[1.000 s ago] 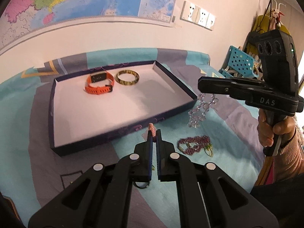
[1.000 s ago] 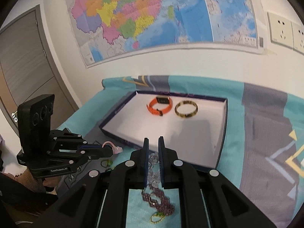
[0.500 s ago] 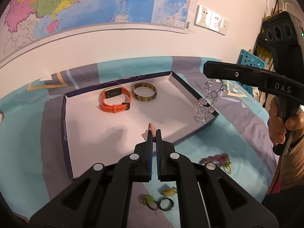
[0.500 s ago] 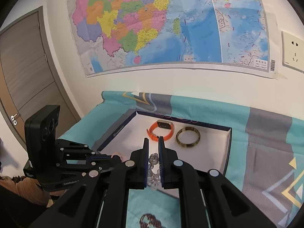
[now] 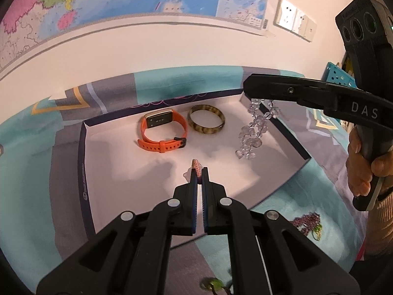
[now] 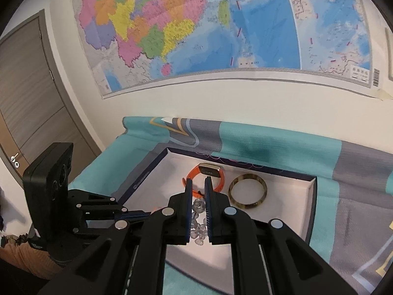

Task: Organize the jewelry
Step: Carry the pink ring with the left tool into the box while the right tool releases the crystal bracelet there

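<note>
My left gripper (image 5: pixel 199 172) has its fingers pressed together on a small pink braided piece (image 5: pixel 195 165), whose tip pokes out past them over the white floor of the tray (image 5: pixel 118 162). At about eleven o'clock from that tip, the orange watch (image 5: pixel 162 130) lies in the tray on its side, strap buckled. Just to its right, at one o'clock from my left fingers, sits the tortoiseshell bangle (image 5: pixel 206 122), flat and close beside the watch; I can't tell if they touch. Further right, at two o'clock, my right gripper (image 5: pixel 248 89) reaches in from the right edge, fingers pinching the clear crystal bead strand (image 5: pixel 254 132), which hangs free above the tray's right side. In the right wrist view those beads (image 6: pixel 197 217) sit bunched between the narrow-set fingers. Down at four o'clock, outside the tray on the teal and grey cloth (image 5: pixel 319 179), a purple beaded piece (image 5: pixel 307 222) lies in a heap. A hand (image 5: pixel 363 162) grips the right handle.
</note>
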A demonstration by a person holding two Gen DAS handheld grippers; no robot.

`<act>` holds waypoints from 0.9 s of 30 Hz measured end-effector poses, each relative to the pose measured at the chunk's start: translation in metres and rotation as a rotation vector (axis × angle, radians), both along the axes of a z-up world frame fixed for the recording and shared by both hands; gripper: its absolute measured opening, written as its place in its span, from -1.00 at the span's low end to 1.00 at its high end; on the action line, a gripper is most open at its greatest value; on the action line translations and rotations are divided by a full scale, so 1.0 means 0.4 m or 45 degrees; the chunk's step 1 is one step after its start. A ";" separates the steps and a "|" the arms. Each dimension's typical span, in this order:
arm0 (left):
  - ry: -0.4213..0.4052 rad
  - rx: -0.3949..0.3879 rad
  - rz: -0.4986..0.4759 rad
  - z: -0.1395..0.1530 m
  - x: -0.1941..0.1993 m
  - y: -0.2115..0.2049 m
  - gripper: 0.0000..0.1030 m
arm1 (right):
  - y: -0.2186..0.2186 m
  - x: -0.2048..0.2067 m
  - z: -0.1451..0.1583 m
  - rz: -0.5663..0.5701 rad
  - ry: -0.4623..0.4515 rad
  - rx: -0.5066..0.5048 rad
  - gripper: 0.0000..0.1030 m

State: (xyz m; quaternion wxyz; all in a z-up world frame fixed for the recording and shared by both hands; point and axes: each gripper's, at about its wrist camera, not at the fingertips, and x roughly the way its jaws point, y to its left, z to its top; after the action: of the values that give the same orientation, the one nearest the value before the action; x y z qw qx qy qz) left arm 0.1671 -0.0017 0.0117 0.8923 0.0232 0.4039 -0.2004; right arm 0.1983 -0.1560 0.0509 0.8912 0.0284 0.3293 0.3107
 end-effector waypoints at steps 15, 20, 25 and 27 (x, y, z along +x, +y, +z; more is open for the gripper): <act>0.042 0.075 0.036 -0.022 0.078 0.003 -0.93 | 0.011 0.090 -0.073 -0.020 0.108 0.035 -0.84; 0.068 0.092 0.033 -0.038 0.097 0.000 -0.93 | -0.013 0.108 -0.109 -0.056 0.152 0.008 -0.84; 0.086 0.106 0.029 -0.048 0.109 -0.004 -0.93 | -0.012 0.121 -0.126 -0.069 0.154 -0.032 -0.84; 0.090 0.117 0.029 -0.051 0.114 -0.008 -0.93 | -0.005 0.124 -0.131 -0.067 0.151 -0.049 -0.84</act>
State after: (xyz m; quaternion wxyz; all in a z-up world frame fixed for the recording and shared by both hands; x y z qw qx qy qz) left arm 0.2125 -0.0048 -0.0087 0.8777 0.0523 0.4441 -0.1721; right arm 0.2480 -0.1578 -0.0017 0.8783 0.0384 0.3867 0.2787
